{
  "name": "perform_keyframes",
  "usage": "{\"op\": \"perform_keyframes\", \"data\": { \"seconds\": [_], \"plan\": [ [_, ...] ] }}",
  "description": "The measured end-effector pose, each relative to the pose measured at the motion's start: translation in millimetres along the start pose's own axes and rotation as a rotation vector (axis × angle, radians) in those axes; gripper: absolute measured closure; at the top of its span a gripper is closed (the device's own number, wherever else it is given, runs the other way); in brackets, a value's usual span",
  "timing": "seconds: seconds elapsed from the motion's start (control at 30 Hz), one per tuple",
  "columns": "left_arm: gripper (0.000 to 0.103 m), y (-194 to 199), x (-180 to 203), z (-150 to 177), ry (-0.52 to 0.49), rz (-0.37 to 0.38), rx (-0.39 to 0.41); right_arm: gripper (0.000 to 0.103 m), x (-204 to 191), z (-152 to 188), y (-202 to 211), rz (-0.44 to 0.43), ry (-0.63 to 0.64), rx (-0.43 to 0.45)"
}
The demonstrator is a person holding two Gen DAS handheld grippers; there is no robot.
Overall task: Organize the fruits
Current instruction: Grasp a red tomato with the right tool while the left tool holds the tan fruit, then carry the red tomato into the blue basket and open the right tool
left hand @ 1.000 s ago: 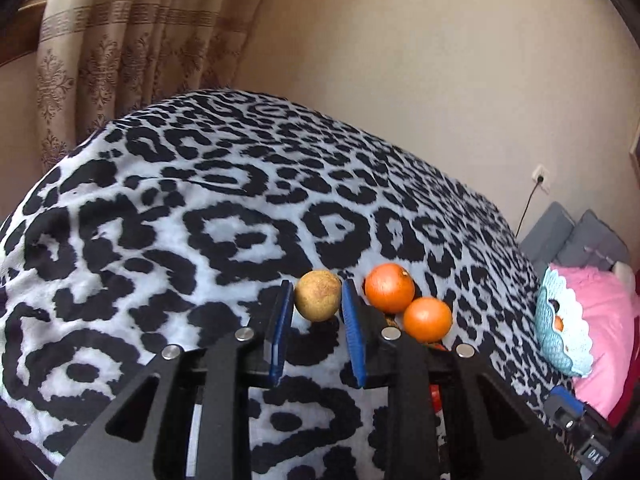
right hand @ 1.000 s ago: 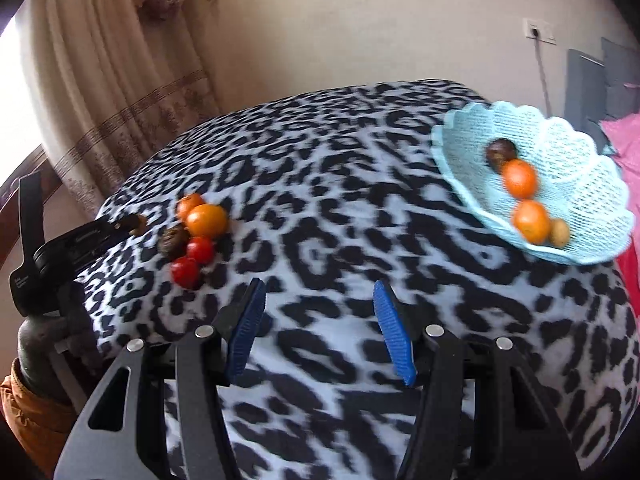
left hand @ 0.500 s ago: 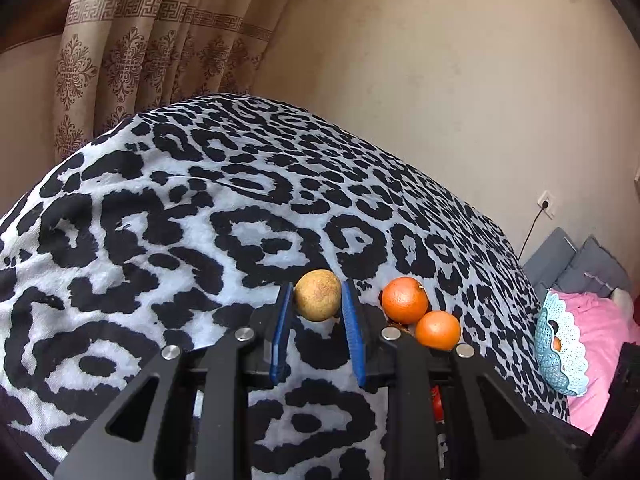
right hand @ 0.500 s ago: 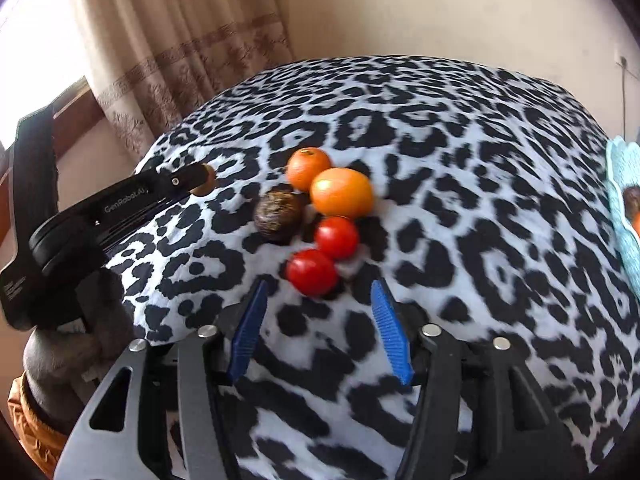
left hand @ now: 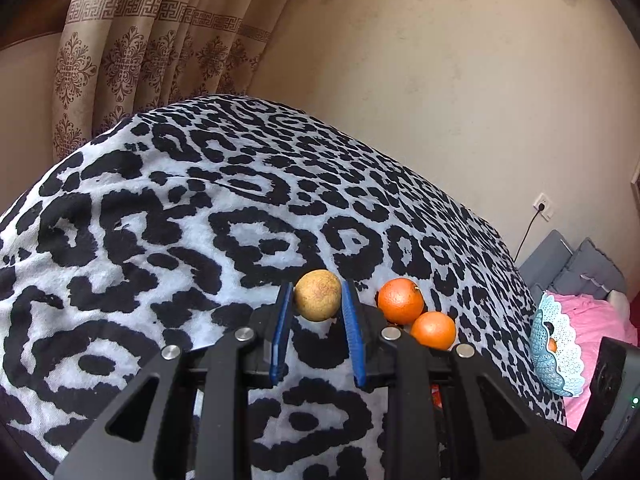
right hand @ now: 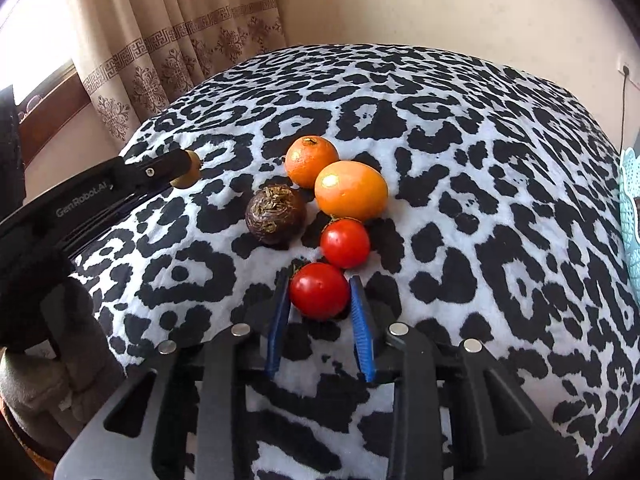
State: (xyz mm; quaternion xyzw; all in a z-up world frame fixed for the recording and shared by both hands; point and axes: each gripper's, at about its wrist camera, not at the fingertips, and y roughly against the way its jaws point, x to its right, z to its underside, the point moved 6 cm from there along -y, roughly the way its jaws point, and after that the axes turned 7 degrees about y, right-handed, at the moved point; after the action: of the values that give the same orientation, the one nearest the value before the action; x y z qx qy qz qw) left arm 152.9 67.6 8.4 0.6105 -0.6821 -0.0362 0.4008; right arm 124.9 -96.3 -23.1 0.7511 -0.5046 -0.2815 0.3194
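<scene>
- A bed is covered by a black-and-white leopard-print blanket [right hand: 460, 152].
- A pale blue lace basket [left hand: 554, 354] is seen at the blanket's far right edge, well apart from the loose fruit.
- A brownish-yellow fruit [left hand: 318, 295] is clamped between the narrowed blue pads of the left gripper [left hand: 317, 312].
- A red tomato [right hand: 319, 290] is flanked by the right gripper [right hand: 320, 312]; whether its pads are pressed against it cannot be told.
- Beyond it a second tomato [right hand: 345, 243], two oranges [right hand: 351, 190] and a dark fruit [right hand: 275, 214] are clustered.

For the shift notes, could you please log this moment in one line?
left gripper: shut on brown fruit | right gripper: open around tomato
</scene>
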Motion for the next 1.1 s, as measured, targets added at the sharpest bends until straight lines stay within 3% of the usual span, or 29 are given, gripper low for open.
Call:
{"op": "perform_keyframes", "data": {
  "seconds": [0.73, 1.1],
  "plan": [
    [0.078, 1.9, 7.9, 4.3, -0.023, 0.007, 0.001, 0.072, 43.4, 20.6, 50.7, 0.029, -0.135, 0.077],
    [0.078, 0.7, 8.9, 6.0, -0.036, 0.001, 0.003, 0.073, 102.9, 27.1, 87.5, 0.119, -0.245, 0.152]
  ]
}}
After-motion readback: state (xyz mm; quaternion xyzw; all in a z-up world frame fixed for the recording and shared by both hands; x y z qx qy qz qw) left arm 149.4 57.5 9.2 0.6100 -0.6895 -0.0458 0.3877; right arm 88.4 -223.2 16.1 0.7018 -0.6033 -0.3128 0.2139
